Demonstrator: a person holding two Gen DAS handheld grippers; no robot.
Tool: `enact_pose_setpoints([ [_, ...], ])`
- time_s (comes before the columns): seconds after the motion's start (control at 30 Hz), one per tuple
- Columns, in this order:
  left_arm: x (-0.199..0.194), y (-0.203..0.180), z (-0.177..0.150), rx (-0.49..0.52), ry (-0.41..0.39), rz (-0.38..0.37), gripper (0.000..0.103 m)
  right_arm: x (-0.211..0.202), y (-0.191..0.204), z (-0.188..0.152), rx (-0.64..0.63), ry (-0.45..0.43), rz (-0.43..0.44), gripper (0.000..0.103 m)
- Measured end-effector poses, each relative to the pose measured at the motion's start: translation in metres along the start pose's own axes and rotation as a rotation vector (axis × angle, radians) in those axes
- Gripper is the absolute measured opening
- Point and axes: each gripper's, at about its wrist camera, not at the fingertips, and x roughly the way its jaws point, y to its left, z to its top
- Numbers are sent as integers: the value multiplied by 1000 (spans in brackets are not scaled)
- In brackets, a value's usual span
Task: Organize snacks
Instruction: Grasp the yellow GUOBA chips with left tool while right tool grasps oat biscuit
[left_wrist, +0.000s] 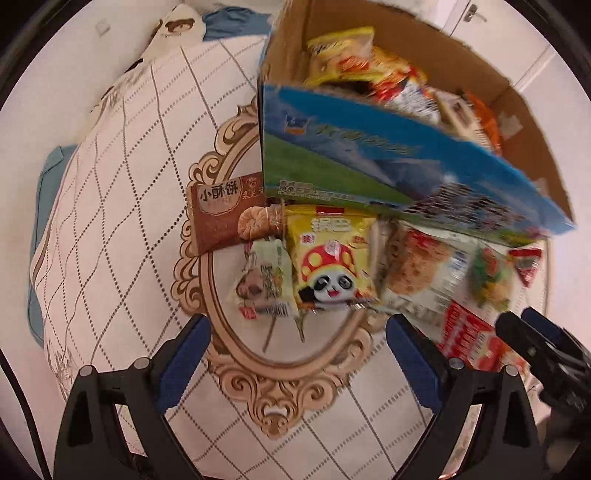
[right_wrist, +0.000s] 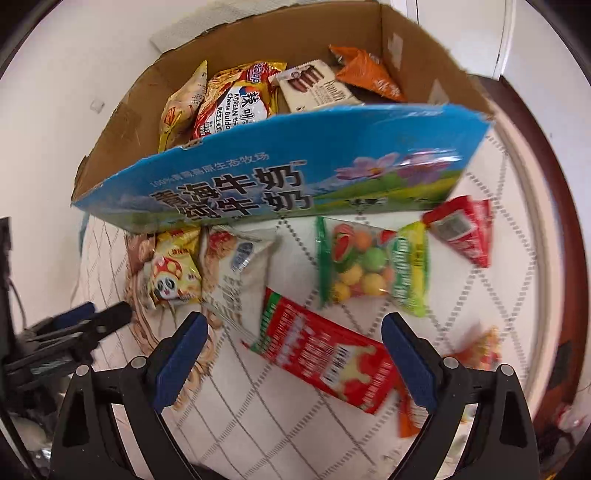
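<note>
A blue-sided cardboard box (left_wrist: 388, 155) (right_wrist: 295, 173) holds several snack packs. In front of it on the quilted bed lie loose snacks: a brown biscuit pack (left_wrist: 225, 214), a pale green pack (left_wrist: 264, 284), a yellow panda pack (left_wrist: 332, 258) (right_wrist: 175, 273), a white rice-cracker bag (left_wrist: 421, 273) (right_wrist: 240, 269), a fruit candy bag (right_wrist: 369, 269), a red pack (right_wrist: 325, 350) (left_wrist: 469, 336) and a red triangular pack (right_wrist: 463, 229). My left gripper (left_wrist: 297, 332) is open and empty, just short of the green and panda packs. My right gripper (right_wrist: 291, 332) is open, its fingers either side of the red pack.
A bear-print pillow (left_wrist: 173, 33) lies at the far left of the bed. An orange-yellow wrapper (right_wrist: 480, 347) lies right of the red pack. A dark wooden bed edge (right_wrist: 546, 221) runs on the right. The other gripper shows at each view's edge (left_wrist: 535, 347) (right_wrist: 92, 321).
</note>
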Motion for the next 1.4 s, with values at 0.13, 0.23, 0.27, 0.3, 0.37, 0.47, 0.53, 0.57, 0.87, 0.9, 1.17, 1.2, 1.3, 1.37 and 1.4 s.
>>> enact_pose_setpoints([
  [0.13, 36, -4, 22, -9, 64, -7, 97, 18, 2, 2, 66, 8, 21, 75],
  [0.23, 51, -8, 32, -24, 54, -28, 96, 19, 4, 1, 69, 1, 15, 75],
  [0.27, 52, -10, 34, -20, 41, -28, 94, 18, 6, 0, 66, -3, 13, 75],
  [0.3, 51, -13, 34, -17, 26, -28, 87, 18, 7, -1, 64, -8, 11, 75],
  [0.37, 50, -19, 33, 14, 16, -27, 73, 19, 9, -3, 70, -10, 5, 75],
  [0.47, 51, -24, 25, 44, 9, -16, 60, 22, 10, -6, 86, -8, 6, 75],
  [0.53, 49, -21, 17, 42, 7, -33, 51, 25, 12, -8, 93, -6, 5, 75],
  [0.57, 47, -17, 11, 31, 14, -43, 50, 27, 14, -7, 96, -4, 7, 75],
  [0.87, 33, 40, -67, -63, 59, -41, 50, 61, 59, 0, 60, 2, -42, 75],
  [0.9, 34, 47, -74, -84, 70, -46, 50, 66, 63, 3, 58, -1, -57, 75],
  [1.17, 14, 64, -83, -63, 14, -65, 51, 95, 96, 21, -116, 7, -192, 57],
  [1.2, 8, 59, -78, -29, -5, -67, 56, 94, 97, 21, -137, 20, -186, 55],
  [1.3, -1, 43, -63, 51, -32, -90, 61, 92, 95, 12, -200, 84, -167, 53],
  [1.37, 3, 28, -53, 108, -18, -110, 61, 87, 90, 4, -219, 122, -152, 53],
  [1.4, 7, 23, -48, 132, -7, -104, 61, 85, 88, 1, -227, 132, -145, 53],
])
